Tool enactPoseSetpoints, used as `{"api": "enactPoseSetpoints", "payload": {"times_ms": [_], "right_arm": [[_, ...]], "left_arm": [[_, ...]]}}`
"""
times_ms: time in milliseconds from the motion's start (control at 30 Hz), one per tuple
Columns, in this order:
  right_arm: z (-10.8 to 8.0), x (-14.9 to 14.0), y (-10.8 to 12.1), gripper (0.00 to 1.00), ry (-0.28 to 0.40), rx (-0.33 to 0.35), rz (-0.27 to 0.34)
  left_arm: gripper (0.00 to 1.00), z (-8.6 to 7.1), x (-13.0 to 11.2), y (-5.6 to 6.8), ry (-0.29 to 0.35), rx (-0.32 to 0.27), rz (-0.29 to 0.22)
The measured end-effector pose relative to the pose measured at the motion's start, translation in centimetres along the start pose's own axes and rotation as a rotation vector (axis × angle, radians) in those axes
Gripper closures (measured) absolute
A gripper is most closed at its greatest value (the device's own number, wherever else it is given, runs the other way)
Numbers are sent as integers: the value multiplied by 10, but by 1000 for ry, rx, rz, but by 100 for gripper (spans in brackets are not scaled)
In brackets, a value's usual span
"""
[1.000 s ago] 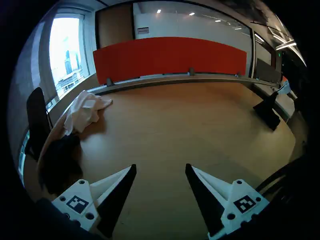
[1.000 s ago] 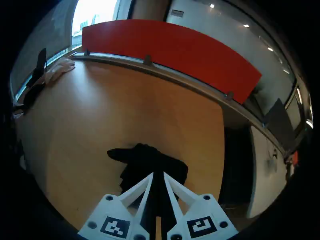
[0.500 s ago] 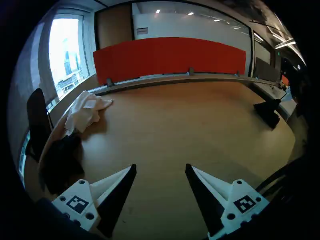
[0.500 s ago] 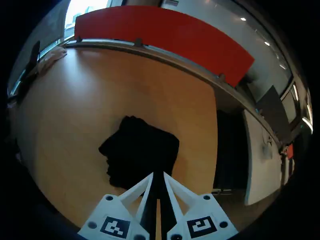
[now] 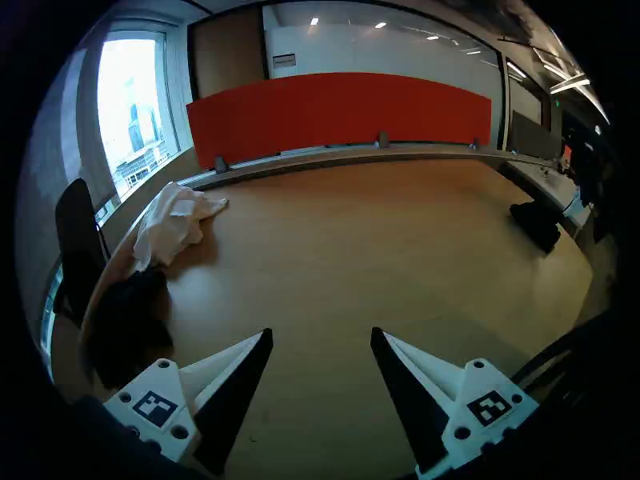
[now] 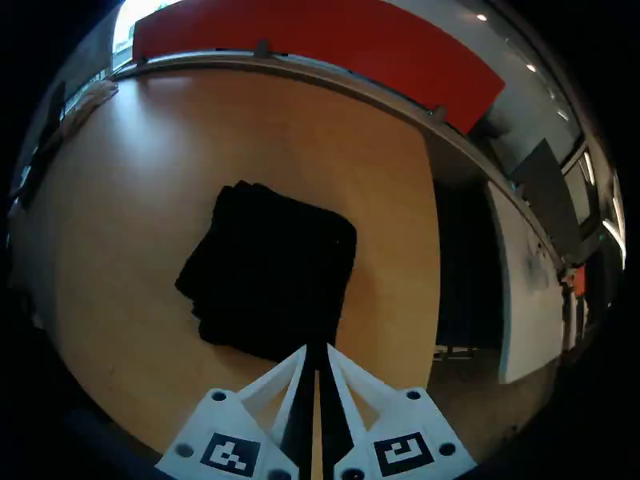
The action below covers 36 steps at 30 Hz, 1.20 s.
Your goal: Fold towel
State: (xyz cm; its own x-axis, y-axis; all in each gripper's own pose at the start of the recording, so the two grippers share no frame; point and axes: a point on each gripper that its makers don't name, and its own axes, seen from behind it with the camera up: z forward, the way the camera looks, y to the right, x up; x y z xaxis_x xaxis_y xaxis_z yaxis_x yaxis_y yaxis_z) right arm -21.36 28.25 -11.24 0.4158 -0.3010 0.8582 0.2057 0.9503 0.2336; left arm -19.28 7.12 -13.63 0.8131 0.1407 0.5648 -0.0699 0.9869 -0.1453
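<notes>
A black towel [image 6: 272,268] lies spread in a rough square on the wooden table [image 6: 160,160], right in front of my right gripper [image 6: 317,349]. The right gripper's fingers are shut, with the towel's near edge pinched between their tips. In the left gripper view the same black towel [image 5: 538,224] shows as a small dark heap at the far right of the table [image 5: 344,232]. My left gripper [image 5: 320,332] hovers open above bare wood with nothing between its fingers.
A crumpled white towel [image 5: 172,224] lies at the table's far left, with a dark cloth [image 5: 128,324] nearer along that edge. A black chair back [image 5: 76,232] stands beyond it. A red partition [image 5: 336,112] lines the far edge. The right edge drops off beside the black towel.
In the right gripper view the black towel has gone from a bunched hanging lump to a flat spread shape on the table, and the view has tilted down. The left gripper has stayed put.
</notes>
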Motion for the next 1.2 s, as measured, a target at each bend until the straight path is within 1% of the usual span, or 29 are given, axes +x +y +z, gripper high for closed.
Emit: {"api": "enactPoseSetpoints", "payload": {"times_ms": [267, 467, 833, 933, 1033, 1200], "right_arm": [[14, -17, -1, 97, -41, -2, 36], [22, -27, -4, 97, -60, -1, 51], [21, -25, -5, 94, -39, -8, 67], [19, -25, -5, 90, -36, -13, 69], [17, -28, -3, 82, -36, -22, 70], [13, -35, -1, 64, -43, -40, 74]], "left_arm": [[9, -3, -2, -3, -13, 10, 10], [9, -3, -2, -3, -18, 13, 18], [9, 0, -2, 1, -21, 7, 21], [9, 0, -2, 2, -22, 5, 22], [9, 0, -2, 2, -21, 3, 23], [9, 1, -2, 2, -19, 2, 20]]}}
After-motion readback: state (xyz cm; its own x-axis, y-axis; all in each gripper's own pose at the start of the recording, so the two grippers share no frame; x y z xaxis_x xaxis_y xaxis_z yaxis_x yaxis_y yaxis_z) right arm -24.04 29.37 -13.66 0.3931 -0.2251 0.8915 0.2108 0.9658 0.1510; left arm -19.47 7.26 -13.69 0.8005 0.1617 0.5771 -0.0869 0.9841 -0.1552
